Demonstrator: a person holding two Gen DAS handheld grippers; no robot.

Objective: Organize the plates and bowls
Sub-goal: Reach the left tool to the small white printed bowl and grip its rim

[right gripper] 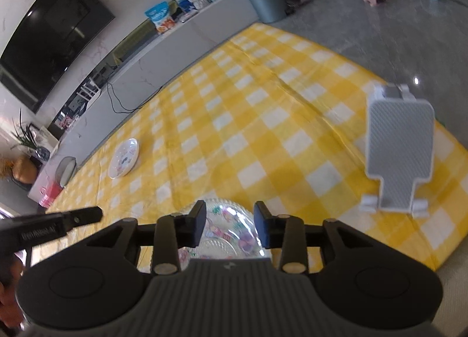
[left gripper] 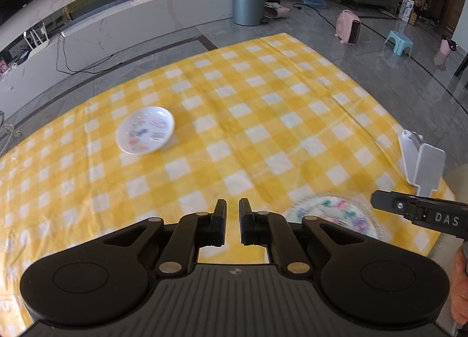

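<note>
Left gripper [left gripper: 232, 211]: jaws nearly closed, only a narrow slit between the pads, nothing between them. It is tilted steeply down toward the yellow-and-white checked tablecloth [left gripper: 263, 108] and hangs above it, touching nothing. In the right wrist view its tip enters from the left edge, just left of the right gripper, with part of the person's hand [right gripper: 8, 293] visible behind it.

Right gripper [right gripper: 229, 224]: jaws partly open, a clear gap between the pads. No grip visible; the pads stand apart from anything. It is tilted down at a moderate angle and sits directly over the clear glass plate [right gripper: 225, 237] with a floral print, which shows through the gap and below the fingers. Contact between pads and plate: cannot tell, but the pads do not press on it. In the left wrist view this gripper enters from the right edge, its tip over the far rim of the same plate.

Glass plate lies flat on the cloth at the near edge of the table, to the right of the left gripper.

Small white plate [left gripper: 145, 130] with coloured pattern: flat on the cloth, toward the far left, well apart from both grippers.

Grey phone stand [right gripper: 399, 146]: upright on the cloth at the right side, near the table edge.
</note>
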